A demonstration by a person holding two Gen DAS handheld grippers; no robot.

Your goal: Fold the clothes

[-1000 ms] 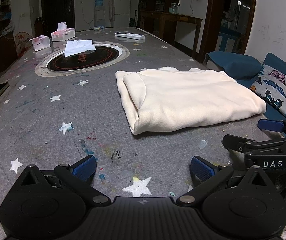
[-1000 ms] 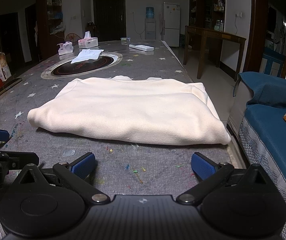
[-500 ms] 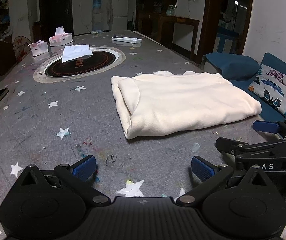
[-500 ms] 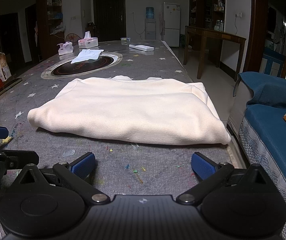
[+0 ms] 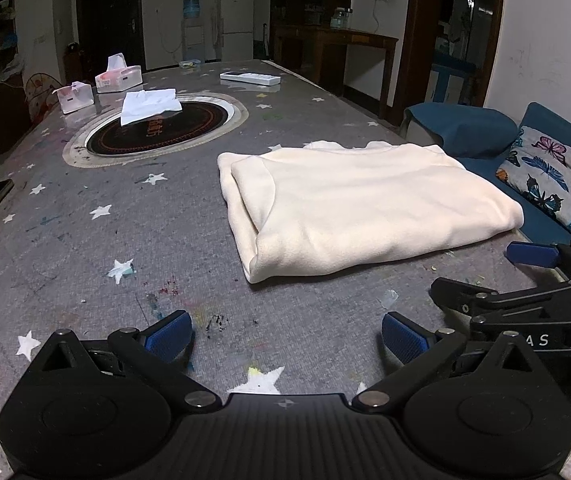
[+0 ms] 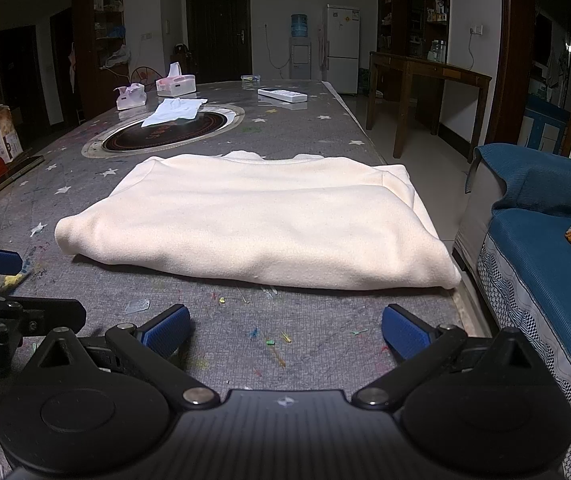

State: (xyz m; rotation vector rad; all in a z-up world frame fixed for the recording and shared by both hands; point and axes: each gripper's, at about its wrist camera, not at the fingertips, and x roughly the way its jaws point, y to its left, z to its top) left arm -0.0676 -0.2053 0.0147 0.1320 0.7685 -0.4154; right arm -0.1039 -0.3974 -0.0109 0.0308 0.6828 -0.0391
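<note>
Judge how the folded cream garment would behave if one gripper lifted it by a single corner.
The cream garment looks like soft, thick fleece with rounded, puffy fold edges, so it would probably sag and start unfolding. Its stacked layers lie loose, nothing pinning them, so the top ones may slide apart. It seems light for its bulk. Both the left gripper and right gripper are open, clear of it.

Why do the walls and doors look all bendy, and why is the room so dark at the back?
Both wrist views use fisheye lenses, so straight edges bow near the borders and corners go black. In the left wrist view the cream folded garment is brightest; in the right wrist view the far door sits in dim light, and the table shows soft glare.
</note>
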